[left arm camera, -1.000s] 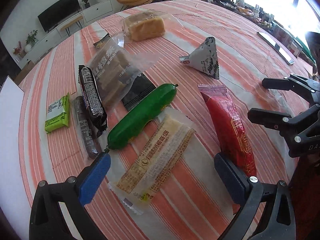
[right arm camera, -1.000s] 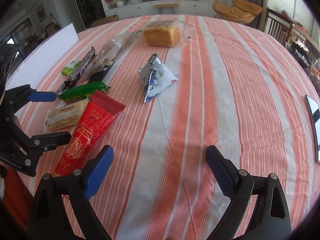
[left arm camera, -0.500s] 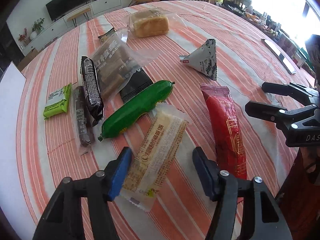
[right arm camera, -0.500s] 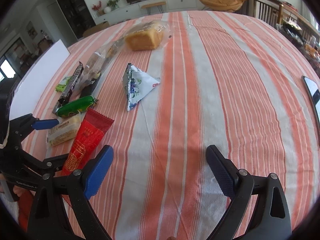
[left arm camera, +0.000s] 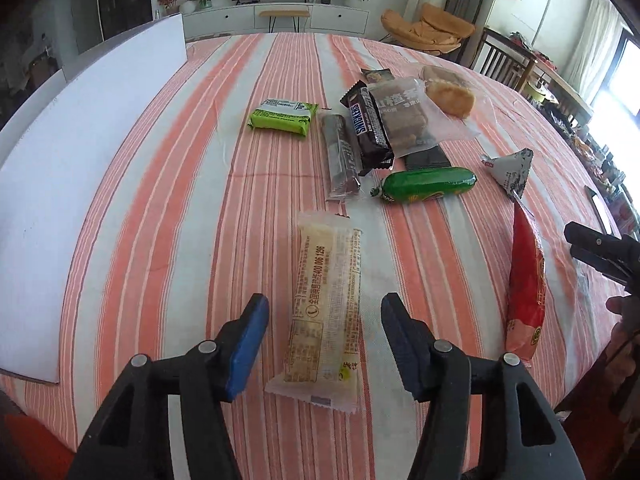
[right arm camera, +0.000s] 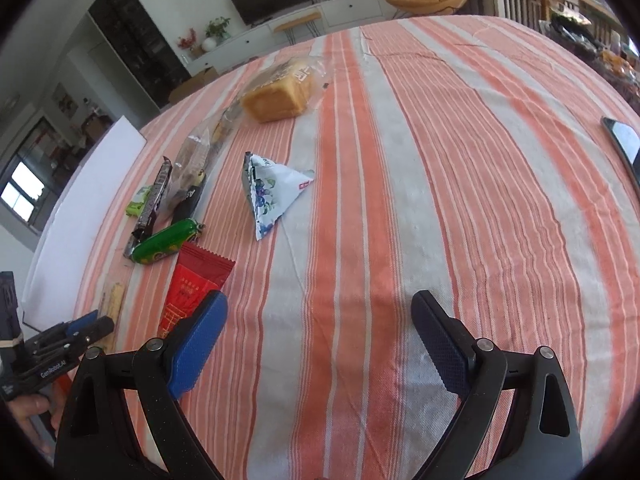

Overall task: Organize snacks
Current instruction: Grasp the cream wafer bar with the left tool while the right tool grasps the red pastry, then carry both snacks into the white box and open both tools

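Now my left claw (left arm camera: 324, 340) stands partly spread, its jaws just reopened, and the yellow wafer pack (left arm camera: 326, 304) lies flat between the pads (left arm camera: 250, 344) with a clear gap on each side. Neither pad touches it. The pack sits near the table's near edge, long axis running away from me, slightly tilted, apart from the other snacks.

My right claw (right arm camera: 320, 344) is spread wide over bare tablecloth (right arm camera: 440, 200), holding nothing. The red pack (right arm camera: 196, 288) lies just beside its left pad.

Other snacks, toward the table's middle: green sausage (left arm camera: 428, 185), Snickers bar (left arm camera: 366, 128), dark bar (left arm camera: 340, 156), lime pack (left arm camera: 284, 117), clear biscuit bag (left arm camera: 404, 120), bread (left arm camera: 450, 98), triangular pouch (left arm camera: 514, 170). A white board (left arm camera: 80, 152) runs along the left edge; probably the sorting area, though I cannot confirm that.

Step in hand, as I judge it: pick up the wafer pack.

Notes for doing it well:
- Centre the jaws on the pack's width before lowering; it sits a little nearer the left pad.
- Lower until the pads straddle the body, not the crimped end seal.
- Close gently: wafers crush, and film slips.
- Avoid pinching tablecloth with it.
- Keep clear of the red pack at the right.
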A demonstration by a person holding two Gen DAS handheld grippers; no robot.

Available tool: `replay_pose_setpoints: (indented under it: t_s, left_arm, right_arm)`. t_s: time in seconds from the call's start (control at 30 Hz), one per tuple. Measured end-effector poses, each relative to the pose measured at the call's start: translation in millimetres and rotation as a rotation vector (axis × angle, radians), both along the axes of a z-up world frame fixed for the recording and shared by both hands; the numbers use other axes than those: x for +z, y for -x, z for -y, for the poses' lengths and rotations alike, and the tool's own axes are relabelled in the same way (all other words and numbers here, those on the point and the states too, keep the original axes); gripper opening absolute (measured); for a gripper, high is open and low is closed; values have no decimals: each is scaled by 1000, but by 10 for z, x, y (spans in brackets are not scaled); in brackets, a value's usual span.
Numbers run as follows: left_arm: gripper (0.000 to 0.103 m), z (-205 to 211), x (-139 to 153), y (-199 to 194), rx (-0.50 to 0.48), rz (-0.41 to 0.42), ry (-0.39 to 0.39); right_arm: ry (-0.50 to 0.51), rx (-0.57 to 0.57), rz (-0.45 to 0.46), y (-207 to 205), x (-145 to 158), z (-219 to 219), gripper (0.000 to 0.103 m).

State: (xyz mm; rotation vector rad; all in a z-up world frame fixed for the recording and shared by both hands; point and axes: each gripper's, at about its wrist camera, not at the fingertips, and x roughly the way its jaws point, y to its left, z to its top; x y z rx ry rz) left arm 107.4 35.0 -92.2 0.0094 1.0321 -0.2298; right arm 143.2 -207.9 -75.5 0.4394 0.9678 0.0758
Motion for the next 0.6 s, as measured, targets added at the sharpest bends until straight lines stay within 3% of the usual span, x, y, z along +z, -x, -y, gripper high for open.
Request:
replay_pose_setpoints:
  t_s: [0.13,0.23,0.27,0.33,0.37,0.4,0.43,0.47,0.53,0.6]
  left_arm:
    - [72,109,-44,34,-10,3,-76]
    - [72,174,-44,79,-22,35,-134]
    - [68,184,-33,87,-28,37,-134]
    - [47,181,-23,96,-43,33,-99]
    - [29,184,-7,113,-40,40,-106]
    - [29,191,-2,119,-45,45,-120]
    - [28,183,0,126,-46,50,-124]
    - [28,155,2,130,-37,46,-114]
    - [28,56,30,130,-14,33,-50]
    - [28,-50,106,131,12,34,25]
  right_arm:
    - [-156,50,-90,86,22,-166,94]
    - [-120,177,-107,130,43,-681,94]
    - [-81,205,-108,111,36,-842,94]
    - [37,229,-91,35,21,-1118,93]
    - [97,245,-83,-13,16,-1228,92]
    - [161,256,-79,-49,14,-1305,84]
    - [213,262,-76,-71,22,-1357,51]
    - [229,261,-83,-83,29,-1359,28]
    - [212,269,-117,-106,41,-1280,16]
    - [201,271,-120,-114,99,-1179,15]
